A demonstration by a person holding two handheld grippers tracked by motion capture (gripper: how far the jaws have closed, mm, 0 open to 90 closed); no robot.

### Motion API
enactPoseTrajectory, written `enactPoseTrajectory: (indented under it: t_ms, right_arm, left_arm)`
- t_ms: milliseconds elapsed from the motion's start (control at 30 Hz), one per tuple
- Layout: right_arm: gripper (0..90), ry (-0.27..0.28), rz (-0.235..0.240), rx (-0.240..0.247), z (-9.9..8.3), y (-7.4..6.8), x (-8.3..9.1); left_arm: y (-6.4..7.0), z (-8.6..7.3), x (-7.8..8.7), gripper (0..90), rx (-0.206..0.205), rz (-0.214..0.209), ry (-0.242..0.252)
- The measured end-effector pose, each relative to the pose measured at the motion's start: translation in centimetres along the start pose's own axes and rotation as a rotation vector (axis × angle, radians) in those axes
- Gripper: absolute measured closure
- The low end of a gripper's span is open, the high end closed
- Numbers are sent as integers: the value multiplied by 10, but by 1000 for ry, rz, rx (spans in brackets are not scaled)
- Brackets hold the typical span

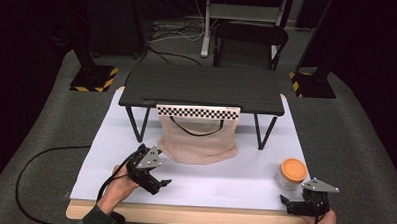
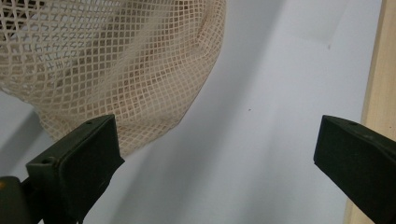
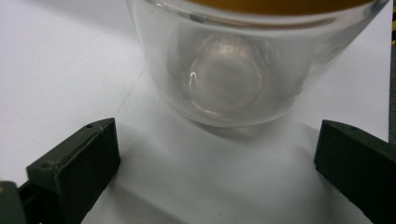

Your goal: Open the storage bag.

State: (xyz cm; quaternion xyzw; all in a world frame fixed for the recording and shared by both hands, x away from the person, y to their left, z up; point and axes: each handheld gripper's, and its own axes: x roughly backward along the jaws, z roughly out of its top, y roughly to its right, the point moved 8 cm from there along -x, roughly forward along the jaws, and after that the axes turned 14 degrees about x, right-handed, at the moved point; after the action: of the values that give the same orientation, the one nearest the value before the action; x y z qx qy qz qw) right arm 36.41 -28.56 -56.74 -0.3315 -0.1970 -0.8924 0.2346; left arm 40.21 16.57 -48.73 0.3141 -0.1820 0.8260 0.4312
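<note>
The worktop (image 1: 110, 139) is white with a pale wooden front edge and stands on grey carpet floor (image 1: 360, 147). The far room is dark: a black chair (image 1: 250, 44), a metal stand (image 1: 208, 22), loose cables (image 1: 174, 33), and two hazard-striped bases (image 1: 92, 78).

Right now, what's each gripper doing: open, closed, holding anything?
Left gripper: open, holding nothing, jaws spread just short of the mesh bag.
Right gripper: open, holding nothing, jaws wide in front of the orange-lidded clear jar.
</note>
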Motion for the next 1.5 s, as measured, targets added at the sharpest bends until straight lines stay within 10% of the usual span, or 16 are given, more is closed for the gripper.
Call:
enactPoseTrajectory:
  t_ms: [1500]
  right_arm:
    - [0, -3, -6, -11, 0, 0, 0]
  left_arm:
    - [-3, 56, -3, 11, -112, -8, -20]
